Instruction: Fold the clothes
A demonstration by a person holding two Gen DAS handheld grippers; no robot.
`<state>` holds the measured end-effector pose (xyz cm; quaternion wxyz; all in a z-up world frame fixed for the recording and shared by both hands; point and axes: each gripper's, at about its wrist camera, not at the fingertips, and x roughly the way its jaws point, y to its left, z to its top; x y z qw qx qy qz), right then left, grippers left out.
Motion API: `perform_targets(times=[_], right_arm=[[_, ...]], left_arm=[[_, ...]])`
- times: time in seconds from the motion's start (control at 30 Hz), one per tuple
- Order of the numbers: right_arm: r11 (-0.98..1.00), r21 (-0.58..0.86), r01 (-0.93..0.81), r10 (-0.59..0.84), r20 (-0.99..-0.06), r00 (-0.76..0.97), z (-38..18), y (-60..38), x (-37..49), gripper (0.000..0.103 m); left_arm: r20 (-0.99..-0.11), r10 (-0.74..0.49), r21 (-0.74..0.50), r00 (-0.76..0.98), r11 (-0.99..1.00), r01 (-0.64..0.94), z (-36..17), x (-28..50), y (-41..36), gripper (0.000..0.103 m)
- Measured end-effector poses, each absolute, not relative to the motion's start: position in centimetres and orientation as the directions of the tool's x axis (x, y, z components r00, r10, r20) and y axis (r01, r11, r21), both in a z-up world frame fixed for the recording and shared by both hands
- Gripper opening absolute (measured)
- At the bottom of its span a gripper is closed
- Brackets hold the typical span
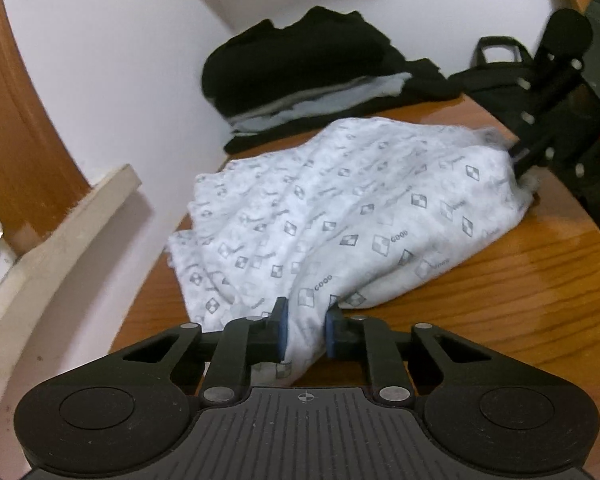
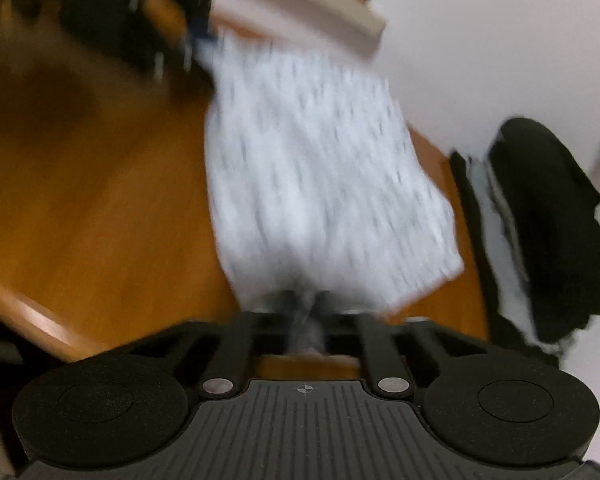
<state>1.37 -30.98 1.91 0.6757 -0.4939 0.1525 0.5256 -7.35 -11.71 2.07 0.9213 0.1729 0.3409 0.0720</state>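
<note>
A white garment with a grey diamond print (image 1: 340,208) lies bunched on the wooden table (image 1: 500,292). In the left wrist view my left gripper (image 1: 306,320) is shut on its near edge, and cloth fills the gap between the blue pads (image 1: 281,326). At the garment's far right corner my right gripper (image 1: 518,168) pinches the fabric. The right wrist view is blurred. There the garment (image 2: 312,168) stretches away from my right gripper (image 2: 306,304), which is shut on a thin fold. My left gripper (image 2: 198,42) shows at the cloth's far end.
A stack of folded dark and grey clothes (image 1: 312,76) (image 2: 540,220) sits at the table's back by the white wall. A black bag (image 1: 496,76) stands beside it. A beige ledge (image 1: 60,236) runs along the left. Bare wood (image 2: 100,200) lies beside the garment.
</note>
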Motion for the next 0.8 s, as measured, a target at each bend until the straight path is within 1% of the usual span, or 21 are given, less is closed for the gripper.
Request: perform_targets(times=[0.03,0.13,0.23,0.37,0.43,0.5,0.57,0.63,0.7,0.77,0.8], right_arm=[[-0.028,-0.486,-0.874,0.562,-0.730,0.388,2.1,-31.5,1.9,0.004],[0.023,-0.486,-0.873,0.584,-0.703,0.407,3.2,-32.4,2.4,0.003],[0.055,-0.513,-0.857,0.590,-0.676,0.442,4.4,-33.7,2.6,0.003],[0.079,-0.495,-0.866,0.576,-0.686,0.445,5.1,-35.0,3.6,0.003],[0.070,-0.471,-0.879,0.574,-0.702,0.422,5.0,-35.2,3.4,0.004],[0.087,-0.451,-0.888,0.589,-0.696,0.411,5.4,-35.4,3.4,0.005],[0.121,-0.434,-0.893,0.609,-0.678,0.412,6.2,-35.7,3.6,0.006],[0.158,-0.406,-0.900,0.631,-0.660,0.408,7.0,-35.9,4.0,0.011],[0.190,-0.373,-0.908,0.660,-0.637,0.400,7.7,-35.5,4.4,0.013],[0.225,-0.329,-0.917,0.691,-0.610,0.388,8.0,-34.5,5.1,0.020],[0.239,-0.295,-0.925,0.706,-0.601,0.374,7.9,-33.7,5.5,0.025]], left_arm=[[-0.598,0.248,0.366,0.762,0.930,-0.015,2.2,-7.5,-11.8,0.019],[-0.590,0.251,0.375,0.768,0.927,-0.015,2.7,-7.6,-12.2,0.019],[-0.588,0.262,0.380,0.766,0.924,-0.024,2.7,-7.6,-12.2,0.019],[-0.601,0.243,0.367,0.762,0.930,-0.008,2.9,-7.6,-12.3,0.019],[-0.621,0.232,0.363,0.748,0.932,0.013,2.9,-7.5,-12.4,0.020],[-0.633,0.208,0.327,0.746,0.945,0.014,3.7,-7.8,-12.0,0.021],[-0.623,0.180,0.294,0.761,0.956,0.014,5.1,-8.6,-11.6,0.023],[-0.593,0.171,0.274,0.787,0.962,-0.002,6.6,-9.4,-11.2,0.023],[-0.556,0.199,0.260,0.807,0.964,-0.059,7.7,-9.9,-10.6,0.023],[-0.546,0.193,0.224,0.815,0.971,-0.080,8.2,-10.1,-9.9,0.023],[-0.549,0.190,0.210,0.814,0.974,-0.086,8.0,-10.0,-9.6,0.023]])
